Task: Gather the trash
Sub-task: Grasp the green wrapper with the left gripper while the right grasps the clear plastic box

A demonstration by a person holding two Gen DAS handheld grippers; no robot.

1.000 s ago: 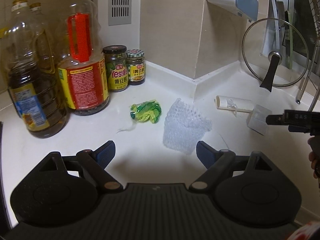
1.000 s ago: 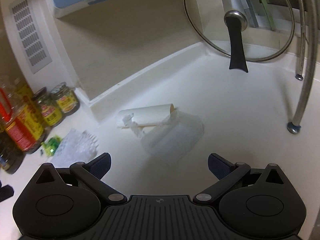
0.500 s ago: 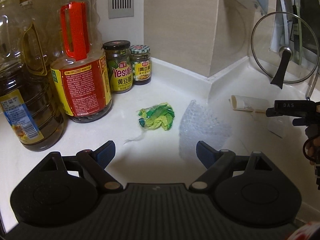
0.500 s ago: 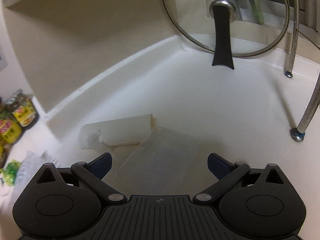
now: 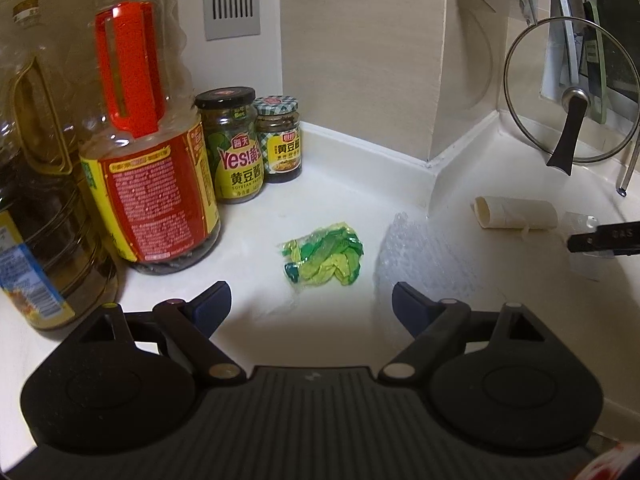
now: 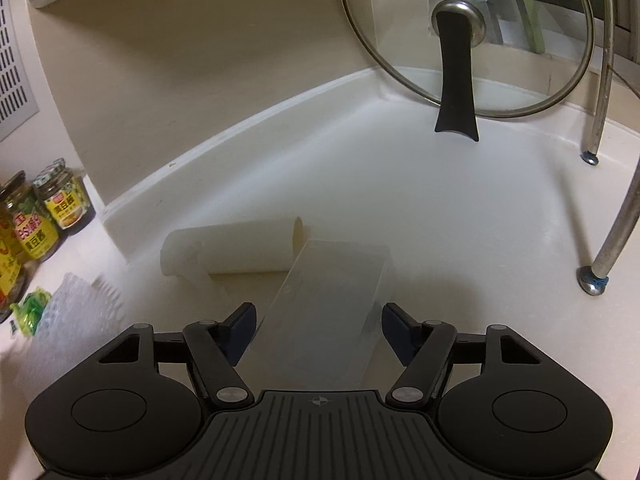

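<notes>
A crumpled green wrapper (image 5: 324, 258) lies on the white counter just ahead of my open left gripper (image 5: 311, 304). A clear bubble-wrap piece (image 5: 420, 256) lies to its right, by the right finger. A white paper roll (image 5: 516, 213) lies further right. In the right wrist view my right gripper (image 6: 319, 330) is open, its jaws on either side of a clear plastic box (image 6: 328, 308), not touching it. The paper roll (image 6: 232, 249) lies just behind the box. The wrapper (image 6: 31, 307) and bubble wrap (image 6: 76, 312) show at the left edge.
Oil bottles (image 5: 148, 152) and two sauce jars (image 5: 234, 148) stand at the left back. A glass pot lid (image 6: 468, 36) leans on the back wall. Metal rack legs (image 6: 612, 240) stand at the right. A wall corner juts out between the two areas.
My left gripper moved closer to the green wrapper. My right gripper moved forward over the clear box and its jaws narrowed around it.
</notes>
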